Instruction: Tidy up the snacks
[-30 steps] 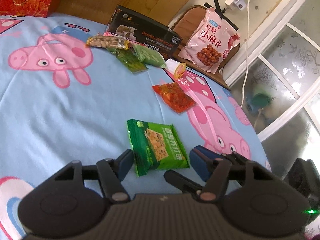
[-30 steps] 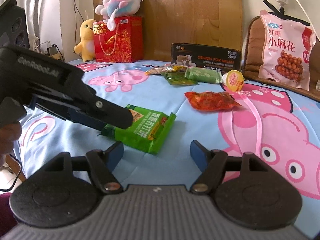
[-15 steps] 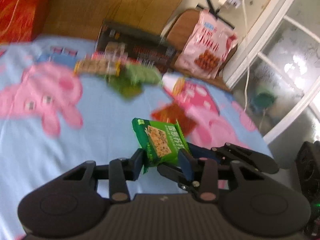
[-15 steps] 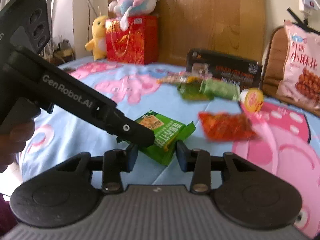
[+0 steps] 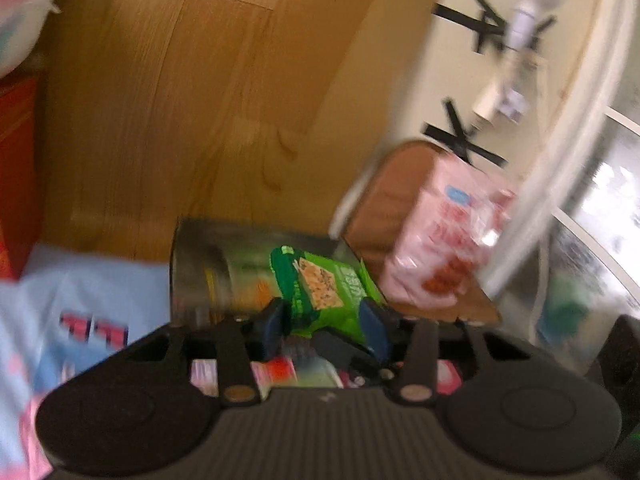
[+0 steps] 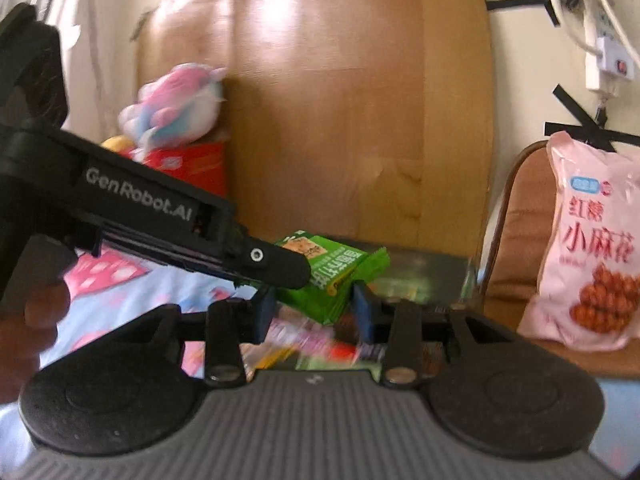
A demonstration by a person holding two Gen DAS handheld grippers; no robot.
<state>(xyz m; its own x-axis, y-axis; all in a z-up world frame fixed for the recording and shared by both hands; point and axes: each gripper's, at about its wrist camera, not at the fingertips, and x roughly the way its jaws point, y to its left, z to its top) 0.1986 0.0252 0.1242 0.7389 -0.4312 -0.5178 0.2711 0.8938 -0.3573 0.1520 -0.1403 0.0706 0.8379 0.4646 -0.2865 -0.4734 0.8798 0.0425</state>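
A green cracker packet [image 5: 320, 284] is held in the air by both grippers. My left gripper [image 5: 326, 322] is shut on its near end. My right gripper [image 6: 314, 308] is shut on the packet's other end [image 6: 340, 276]. The left gripper's black body [image 6: 160, 220] crosses the right wrist view from the left. The packet hangs in front of a dark box [image 5: 224, 264] at the back of the bed. Other small snacks [image 6: 304, 340] show blurred below the right fingers.
A big pink snack bag [image 6: 592, 240] leans on a brown chair [image 6: 516, 248] at the right. A red gift bag [image 6: 192, 164] with plush toys [image 6: 176, 104] stands at the back left. The blue cartoon-pig sheet [image 5: 80, 300] lies below. A wooden headboard [image 5: 200, 100] is behind.
Both grippers closed on the green packet, lifted it off the sheet and carried it up and toward the dark box at the back. The views tilted upward and are blurred.
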